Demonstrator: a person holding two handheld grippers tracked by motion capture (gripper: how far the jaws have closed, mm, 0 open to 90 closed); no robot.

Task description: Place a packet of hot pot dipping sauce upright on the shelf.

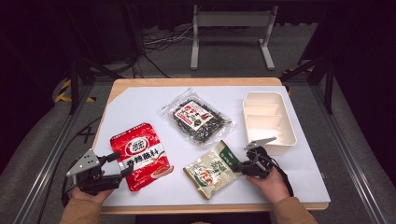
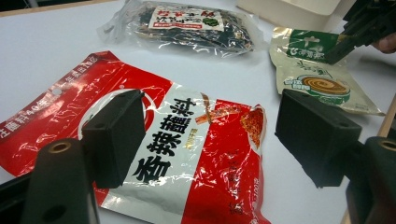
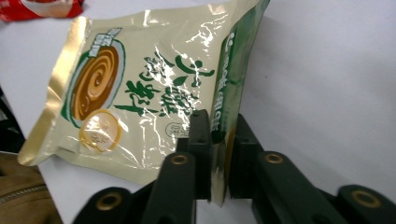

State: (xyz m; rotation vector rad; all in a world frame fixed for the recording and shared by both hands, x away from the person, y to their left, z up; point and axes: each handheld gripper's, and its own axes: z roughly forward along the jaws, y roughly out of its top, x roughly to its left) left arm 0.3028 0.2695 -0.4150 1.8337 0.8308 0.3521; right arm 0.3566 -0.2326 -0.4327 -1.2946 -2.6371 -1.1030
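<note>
Right gripper has its jaws pinched together on the edge of the cream-and-green pouch, the one with the brown spiral printed on it. In the right gripper view you can see the pouch's green side edge squeezed between the two black jaws, with the rest of the bag tipped up off the white table a bit.

Using the white divided bin as the landmark: the cream-and-green pouch sits just in front of it and a little to the left, near the front edge of the table, not touching the bin. The clear bag of dark dried stuff with the red label lies flat just to the left of the bin. The red seasoning packet is well to the left of the bin, toward the front-left of the table.

Left gripper has its jaws spread wide apart, holding nothing. It sits over the near edge of the red seasoning packet, and in the left gripper view the packet's white label runs right between the two jaws. Can't tell if a jaw is actually touching the packet.
</note>
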